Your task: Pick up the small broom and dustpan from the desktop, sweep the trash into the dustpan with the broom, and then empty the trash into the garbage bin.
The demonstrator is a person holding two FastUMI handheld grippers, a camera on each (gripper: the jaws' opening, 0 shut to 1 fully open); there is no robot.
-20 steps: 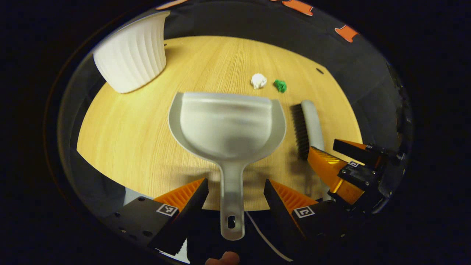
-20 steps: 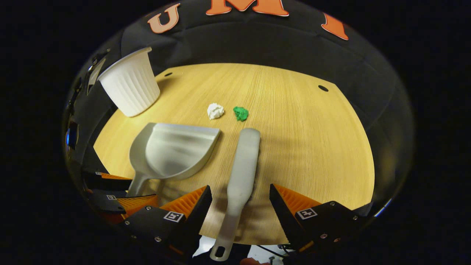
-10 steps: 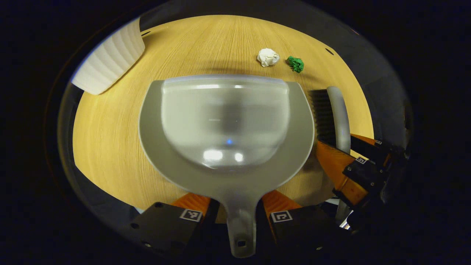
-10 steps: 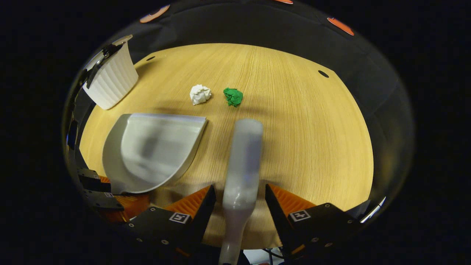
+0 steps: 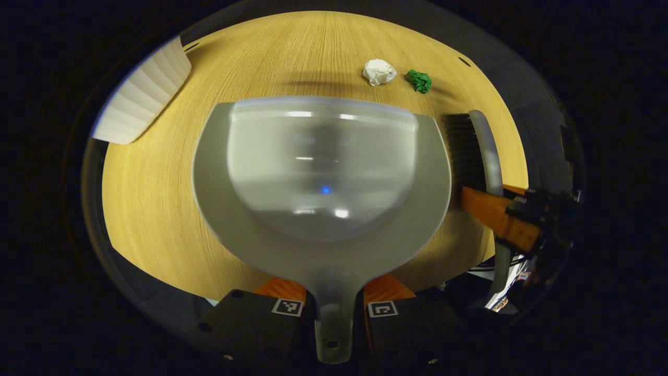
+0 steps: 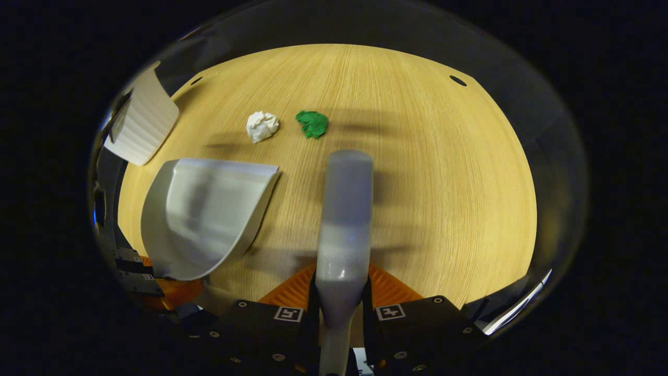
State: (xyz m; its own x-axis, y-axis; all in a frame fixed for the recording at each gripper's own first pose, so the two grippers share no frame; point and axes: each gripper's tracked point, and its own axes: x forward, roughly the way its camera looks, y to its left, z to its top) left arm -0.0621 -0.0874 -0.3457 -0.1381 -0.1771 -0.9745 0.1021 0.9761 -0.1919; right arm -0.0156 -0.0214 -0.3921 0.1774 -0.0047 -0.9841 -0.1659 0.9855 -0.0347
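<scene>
Left gripper view has the left gripper (image 5: 334, 308) pinching the dustpan (image 5: 321, 177) handle; right gripper (image 6: 339, 303) clamps the broom (image 6: 345, 209).

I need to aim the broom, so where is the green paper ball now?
In the right gripper view, the green paper ball lies on the desktop beyond the broom, right of the white paper ball.

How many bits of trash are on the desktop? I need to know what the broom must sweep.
2. A white paper wad and a green paper wad lie side by side, beyond the dustpan and the broom. The dustpan may hide more.
</scene>
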